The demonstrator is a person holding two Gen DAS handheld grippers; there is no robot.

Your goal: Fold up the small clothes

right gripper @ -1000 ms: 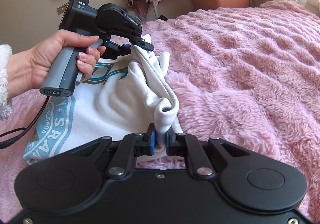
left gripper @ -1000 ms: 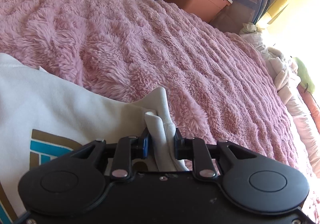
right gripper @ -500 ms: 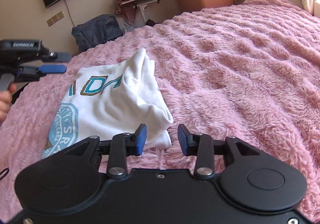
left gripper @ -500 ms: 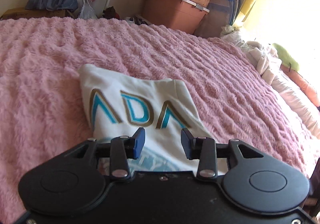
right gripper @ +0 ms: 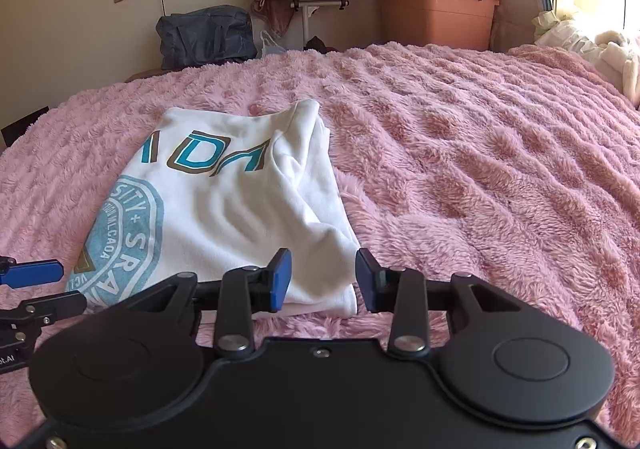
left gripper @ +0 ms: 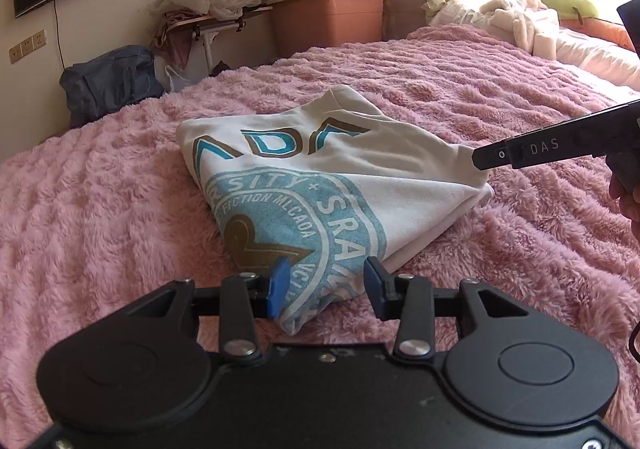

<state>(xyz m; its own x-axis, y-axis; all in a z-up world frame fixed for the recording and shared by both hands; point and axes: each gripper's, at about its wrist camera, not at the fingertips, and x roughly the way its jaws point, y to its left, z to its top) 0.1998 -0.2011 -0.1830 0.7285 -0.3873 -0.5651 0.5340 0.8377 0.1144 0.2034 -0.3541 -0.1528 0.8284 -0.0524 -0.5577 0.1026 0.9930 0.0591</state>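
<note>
Folded white T-shirt lay soft, light and limp; I judged its doubled near hem the best hold. Left gripper was opening, right gripper released, both empty.

You have a pink fleece blanket covering the bed, a lidded storage bin and a dark bag beyond it.

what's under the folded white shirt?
The white shirt lies on the pink fleece blanket, which shows all around it. Folded layers stack at its near edge; whatever is tucked between them, or beneath, is covered.
</note>
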